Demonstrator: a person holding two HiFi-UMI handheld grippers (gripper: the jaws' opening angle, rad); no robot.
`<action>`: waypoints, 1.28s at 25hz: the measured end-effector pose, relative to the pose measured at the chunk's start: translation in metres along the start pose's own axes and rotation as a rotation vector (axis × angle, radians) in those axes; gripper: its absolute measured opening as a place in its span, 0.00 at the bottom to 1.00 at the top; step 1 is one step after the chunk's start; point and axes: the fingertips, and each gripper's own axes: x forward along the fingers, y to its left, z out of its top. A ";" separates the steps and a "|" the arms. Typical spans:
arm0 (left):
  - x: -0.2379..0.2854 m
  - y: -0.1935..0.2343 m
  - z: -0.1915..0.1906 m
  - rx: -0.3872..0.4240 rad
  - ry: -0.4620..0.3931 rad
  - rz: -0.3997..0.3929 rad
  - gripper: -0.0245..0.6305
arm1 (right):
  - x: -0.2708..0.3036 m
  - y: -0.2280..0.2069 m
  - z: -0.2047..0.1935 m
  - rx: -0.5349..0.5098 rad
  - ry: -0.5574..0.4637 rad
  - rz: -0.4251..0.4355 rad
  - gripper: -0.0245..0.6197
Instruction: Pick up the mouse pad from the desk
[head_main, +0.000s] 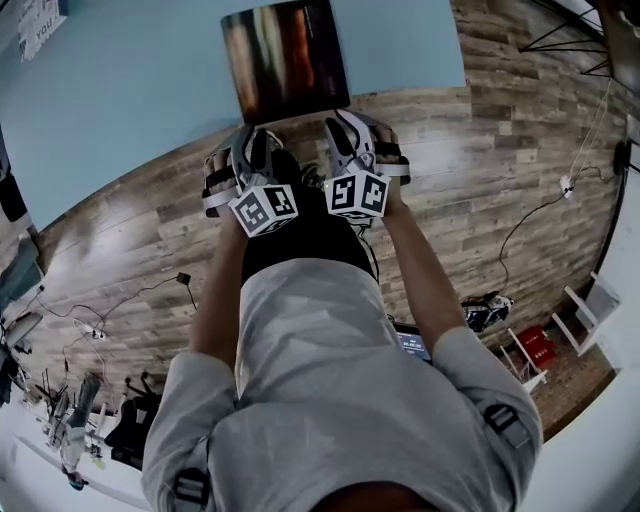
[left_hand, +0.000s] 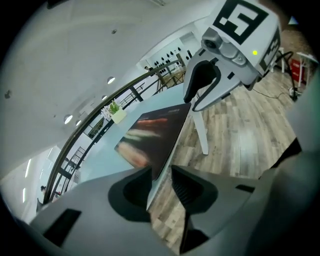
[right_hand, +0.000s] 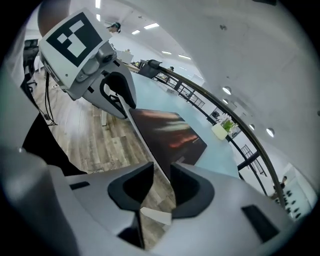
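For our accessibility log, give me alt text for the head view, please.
Seen from above, a person holds the left tool and right tool at the near edge of a dark mouse pad lying at the edge of a pale blue desk, above a wood-plank floor.

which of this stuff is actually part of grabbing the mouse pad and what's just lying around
In the job: mouse pad, desk, left gripper, right gripper, both open.
Lying about: plant, floor cables, red box.

Bright even ceiling-light illumination, strong fisheye bending with dark vignetted corners, slight motion blur
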 end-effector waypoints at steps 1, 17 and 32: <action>0.002 0.000 -0.001 0.008 0.008 0.001 0.25 | 0.002 0.000 0.001 -0.013 0.002 0.001 0.21; 0.007 0.006 0.009 0.016 0.010 -0.008 0.24 | 0.018 -0.005 -0.003 -0.055 0.042 0.018 0.23; 0.004 0.005 0.015 -0.071 0.018 -0.107 0.11 | 0.014 -0.004 0.001 0.105 0.045 0.137 0.08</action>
